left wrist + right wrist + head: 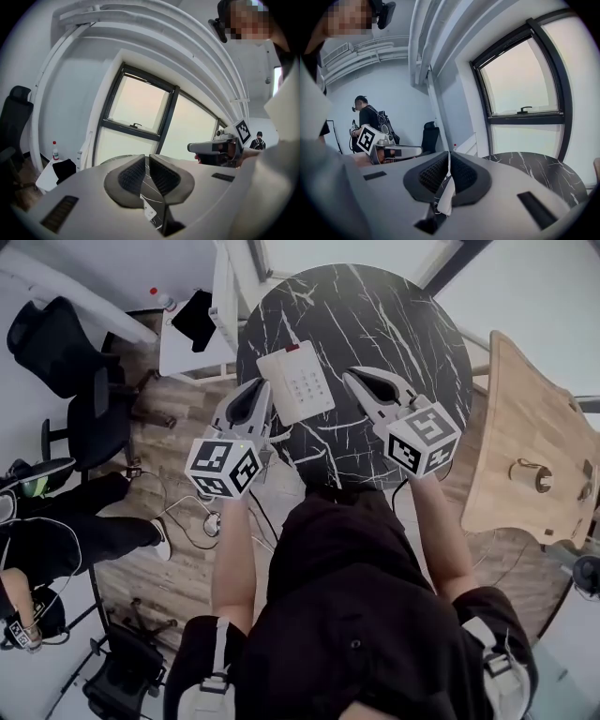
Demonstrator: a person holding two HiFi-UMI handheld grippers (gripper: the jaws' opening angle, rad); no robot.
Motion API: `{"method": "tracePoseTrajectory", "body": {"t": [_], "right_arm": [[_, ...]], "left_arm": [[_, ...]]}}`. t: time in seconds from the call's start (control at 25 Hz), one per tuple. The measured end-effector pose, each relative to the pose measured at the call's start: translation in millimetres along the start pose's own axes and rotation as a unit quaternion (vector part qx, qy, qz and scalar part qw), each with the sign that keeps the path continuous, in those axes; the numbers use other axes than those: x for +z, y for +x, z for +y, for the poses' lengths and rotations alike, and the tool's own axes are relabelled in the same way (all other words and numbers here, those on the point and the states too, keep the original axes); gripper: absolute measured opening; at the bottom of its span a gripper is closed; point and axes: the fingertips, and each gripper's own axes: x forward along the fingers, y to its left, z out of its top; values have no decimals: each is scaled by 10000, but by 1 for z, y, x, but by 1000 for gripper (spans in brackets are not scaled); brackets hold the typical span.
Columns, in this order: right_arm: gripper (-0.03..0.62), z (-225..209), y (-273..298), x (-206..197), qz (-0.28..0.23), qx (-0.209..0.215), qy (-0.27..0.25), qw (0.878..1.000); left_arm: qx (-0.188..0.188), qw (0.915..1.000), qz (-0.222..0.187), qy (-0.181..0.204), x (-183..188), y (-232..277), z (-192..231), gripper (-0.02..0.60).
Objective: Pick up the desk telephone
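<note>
Mostly the two gripper views are showing the window [140,108] rather than the work surface. In the right gripper view the right gripper [449,161] is filling the lower frame. It is leaving only the far right part of the round marble table [543,168] on show. A pale sliver is showing below the pads, but it is too thin to identify.

The left gripper view is giving less. The left gripper [148,161] is covering nearly everything low down. A narrow slit under its pads is letting through a strip of veined black tabletop and a small white corner, and I cannot tell whether that corner belongs to the phone.

In the head view the person's torso [356,615] is hiding the table's near edge. A second person [56,531] is being cut off by the left border.

Fingers: both pairs are sitting pressed together, pad against pad, and are holding nothing.

The desk telephone [296,381] is lying flat on the table, a little left of centre, between the two grippers. The left tip is appearing just beside its left edge, and contact cannot be judged from above. The right tip is sitting a little apart from it.

The phone is looking like a white rectangular body, turned slightly askew. It is showing a grid of pale keys on its face and a small red mark at its far edge. Handset and cord are not being made out.
</note>
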Motion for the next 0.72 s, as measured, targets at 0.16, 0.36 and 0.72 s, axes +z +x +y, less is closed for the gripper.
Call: {"method": "tracePoseTrajectory", "body": {"t": [0.16, 0.36, 0.72], "right_arm": [[32, -7, 7, -13, 229, -55, 47, 9997], [34, -18, 19, -35, 489, -18, 181, 9986], [70, -36, 48, -77, 1035, 187, 404, 9936]], "left_arm": [[9, 9998, 139, -161, -14, 7, 6, 18], [72, 9988, 348, -350, -38, 14, 13, 18], [364, 9934, 820, -714, -84, 21, 32, 77]]}}
